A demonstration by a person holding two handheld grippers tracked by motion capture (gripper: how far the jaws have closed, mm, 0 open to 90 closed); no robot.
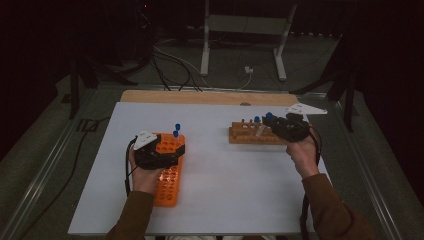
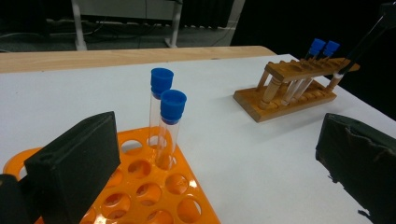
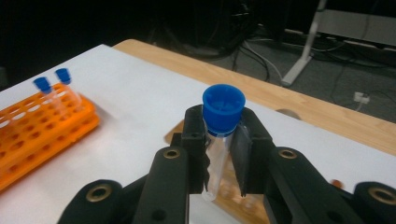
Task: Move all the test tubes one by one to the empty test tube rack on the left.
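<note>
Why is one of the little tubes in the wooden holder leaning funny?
In the wooden rack, one blue-capped tube leans instead of standing upright. The right gripper is shut on another blue-capped tube, held clear above that rack. The two tubes in the orange rack stand nearly straight. Nothing looks spilled or broken.

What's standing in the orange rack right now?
Two blue-capped tubes stand upright in neighbouring holes at one end of the orange rack. The other visible holes are empty. The left gripper covers part of the rack.

Blue-capped test tube [image 3: 219,140], clamped upright.
It is held above the wooden rack [image 1: 250,134], clear glass, cap uppermost.
</note>
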